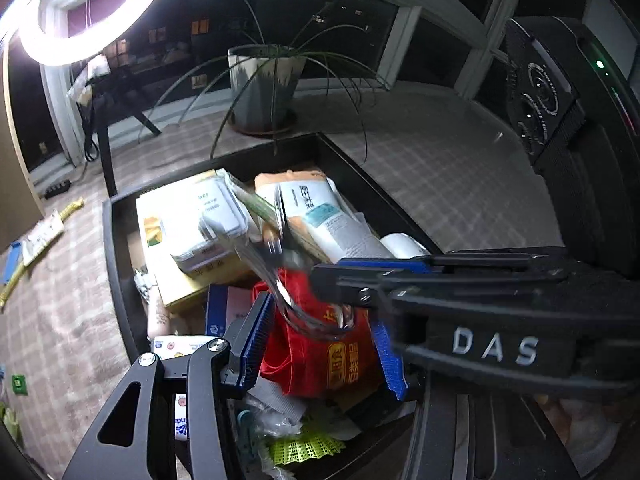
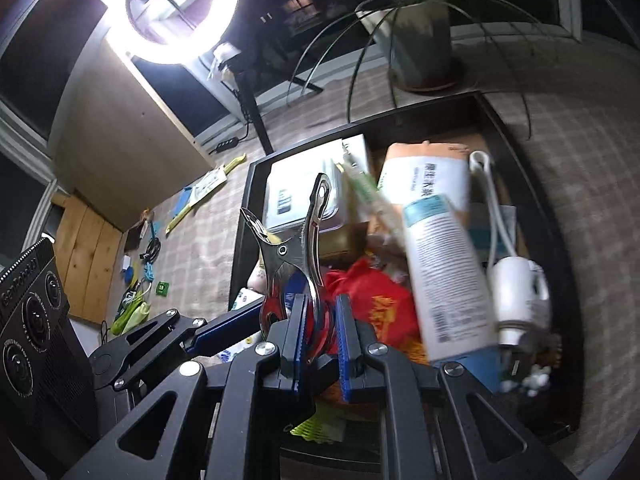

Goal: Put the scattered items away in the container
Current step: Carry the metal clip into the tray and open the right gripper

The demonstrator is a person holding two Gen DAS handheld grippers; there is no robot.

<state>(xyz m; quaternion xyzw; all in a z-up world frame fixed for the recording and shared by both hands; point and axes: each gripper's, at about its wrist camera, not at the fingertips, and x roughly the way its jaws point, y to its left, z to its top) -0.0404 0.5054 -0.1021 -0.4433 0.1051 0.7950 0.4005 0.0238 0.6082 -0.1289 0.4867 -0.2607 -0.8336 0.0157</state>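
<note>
While clamped at its handle end between the blue pads of the right tool [image 2: 320, 320], steel clip [image 2: 298, 256] poised over the near half of the black container [image 2: 239, 264], directly above a red bag [image 2: 376, 300]. Probably light and rigid, sprung at the pivot; likely slick on its polished faces, so best gripped low on the handles as now, clear of the pivot. Unlikely to break if dropped, though apt to clatter and slide off the heap. Bright, mirror-finished metal; two flat arms crossing at a single rivet and splaying upward, the taller one pierced near its tip; motion-blurred in the left wrist view.

Left tool [image 1: 320, 346] with fingers apart, gripping nothing, hovering beside the right one over the same bag.

Beneath, container crowded: stacked boxes [image 1: 192, 216] toward the far left corner, a white tube [image 2: 444, 264] with printed label leaning along the right side, a white charger and cable [image 2: 516, 288] against the right wall. Beyond the left rim, more small items [image 2: 200, 196] lying loose on the checked carpet [image 1: 420, 168]. Past the far edge, a potted plant [image 1: 264, 84]; overhead, a glowing ring light [image 2: 176, 8].
</note>
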